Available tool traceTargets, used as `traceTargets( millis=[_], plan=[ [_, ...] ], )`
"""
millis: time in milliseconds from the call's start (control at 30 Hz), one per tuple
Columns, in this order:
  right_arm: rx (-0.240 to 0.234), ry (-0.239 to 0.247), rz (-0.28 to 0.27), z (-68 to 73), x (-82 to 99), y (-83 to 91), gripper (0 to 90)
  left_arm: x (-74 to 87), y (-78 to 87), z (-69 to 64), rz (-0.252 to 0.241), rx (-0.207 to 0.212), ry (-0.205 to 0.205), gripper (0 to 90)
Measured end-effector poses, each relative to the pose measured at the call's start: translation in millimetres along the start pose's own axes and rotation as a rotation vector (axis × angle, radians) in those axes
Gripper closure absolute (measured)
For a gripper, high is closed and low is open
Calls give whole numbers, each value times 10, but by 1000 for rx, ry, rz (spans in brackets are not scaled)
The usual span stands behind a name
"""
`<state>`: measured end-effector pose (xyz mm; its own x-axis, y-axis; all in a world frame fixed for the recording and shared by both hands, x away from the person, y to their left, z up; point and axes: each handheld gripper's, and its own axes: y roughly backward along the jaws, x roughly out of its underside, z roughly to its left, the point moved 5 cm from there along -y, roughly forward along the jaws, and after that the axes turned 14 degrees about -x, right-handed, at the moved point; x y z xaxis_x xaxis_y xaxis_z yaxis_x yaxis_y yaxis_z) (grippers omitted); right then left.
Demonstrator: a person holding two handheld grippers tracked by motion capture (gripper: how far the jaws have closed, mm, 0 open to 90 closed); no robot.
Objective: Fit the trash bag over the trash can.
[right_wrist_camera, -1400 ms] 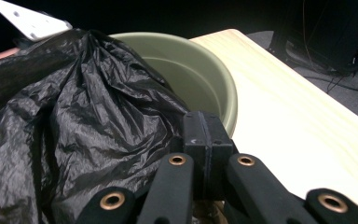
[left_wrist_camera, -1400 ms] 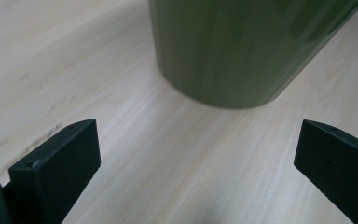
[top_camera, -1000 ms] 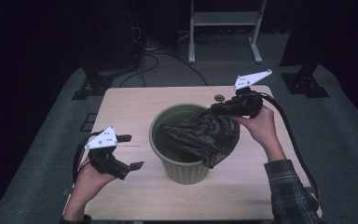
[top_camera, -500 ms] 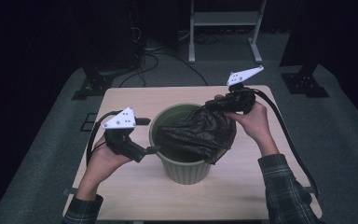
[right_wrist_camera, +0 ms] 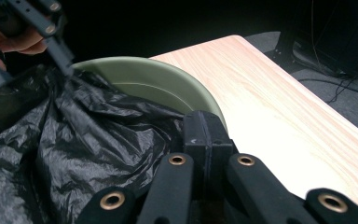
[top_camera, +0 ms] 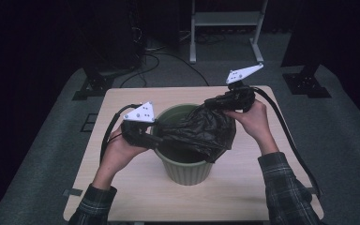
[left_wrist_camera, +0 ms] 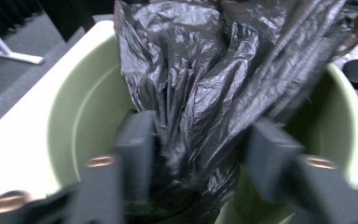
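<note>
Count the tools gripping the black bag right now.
1 for sure. The right tool is shut on the black bag at the far right rim of the green bin. The left tool has just been closing around a fold; contact unclear.

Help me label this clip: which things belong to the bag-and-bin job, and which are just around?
In the job: black bag; green bin; left gripper, jaws just closing around the bag; right gripper, shut on the bag's edge.

Just around: table; metal stand; floor cables.
</note>
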<state>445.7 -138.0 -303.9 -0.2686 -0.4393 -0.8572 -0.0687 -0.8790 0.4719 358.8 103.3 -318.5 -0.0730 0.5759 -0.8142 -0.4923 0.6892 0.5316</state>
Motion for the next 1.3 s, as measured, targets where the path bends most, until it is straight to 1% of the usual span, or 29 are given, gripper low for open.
traceTargets(
  millis=[67,100,133,167,233,300,400,467,533,567,633,800,900,933,967,1000,1067,1167,1200,1267,1300],
  plan=[
    [1,0,-2,-1,0,5,898,-3,-7,-9,7,4,7,725],
    [8,4,-3,0,-2,8,858,-5,-11,-11,13,4,7,825],
    [8,4,-3,0,-2,8,858,-10,-18,-16,15,2,16,825],
    [24,1,-12,-3,-8,29,776,-15,-24,-14,18,-4,20,859],
    [28,-1,-16,-1,-7,52,760,-22,-37,-13,27,-10,28,866],
    [41,0,-34,17,-2,118,697,-28,-51,-3,29,-22,39,868],
    [59,0,-50,51,39,250,667,-32,-71,13,35,-37,52,868],
    [62,-4,-55,84,91,345,648,-35,-81,11,31,-41,63,868],
    [70,-7,-62,126,163,443,636,-34,-86,3,33,-41,63,868],
    [77,-16,-66,171,263,542,625,-32,-88,-5,35,-38,65,867],
    [79,-19,-67,188,298,571,615,-30,-89,-16,36,-40,67,868],
    [102,-41,-80,285,526,755,582,-23,-74,-44,43,-42,83,868],
    [92,-53,-105,360,631,830,569,-10,-67,-49,44,-44,93,868],
    [86,-59,-114,386,671,844,564,-6,-63,-50,43,-46,97,868],
    [72,-65,-125,442,754,847,548,-3,-59,-51,42,-49,100,868],
    [72,-65,-125,442,754,847,548,1,-55,-57,41,-48,103,868],
    [60,-77,-127,495,833,826,537,3,-49,-76,42,-45,102,867],
    [35,-74,-127,576,921,762,521,-6,-37,-133,33,-30,98,853],
    [29,-76,-125,597,943,738,521,-13,-35,-155,29,-26,95,826],
    [24,-73,-123,622,972,700,520,-29,-27,-209,22,1,89,756],
    [20,-73,-123,625,981,687,520,-41,-25,-233,16,6,83,709]
  ],
)
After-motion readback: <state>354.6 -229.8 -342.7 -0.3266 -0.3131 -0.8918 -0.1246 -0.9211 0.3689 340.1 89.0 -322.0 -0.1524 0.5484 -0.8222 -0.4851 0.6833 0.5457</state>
